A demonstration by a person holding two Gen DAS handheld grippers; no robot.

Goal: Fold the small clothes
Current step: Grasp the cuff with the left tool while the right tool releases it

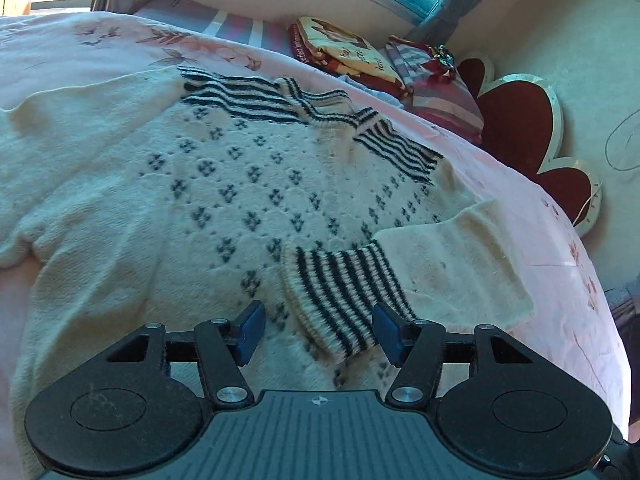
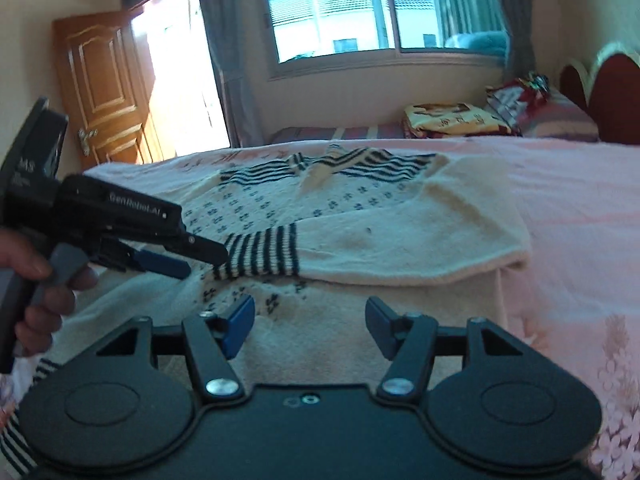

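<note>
A small cream knitted sweater (image 1: 248, 184) with navy flower dots and striped collar lies flat on the pink bedsheet (image 1: 560, 288). Its right sleeve is folded across the body, and the striped cuff (image 1: 344, 296) lies between my left gripper's fingers. My left gripper (image 1: 318, 330) is open just above the cuff. In the right wrist view the sweater (image 2: 360, 208) and the cuff (image 2: 260, 254) show, with my left gripper (image 2: 200, 258) beside the cuff. My right gripper (image 2: 310, 326) is open and empty over the sweater's lower part.
Folded blankets and pillows (image 1: 360, 56) lie at the head of the bed by a red heart-shaped headboard (image 1: 520, 120). A window (image 2: 360, 12) and a wooden door (image 2: 104, 84) are at the back. The bed's right edge is near the wall.
</note>
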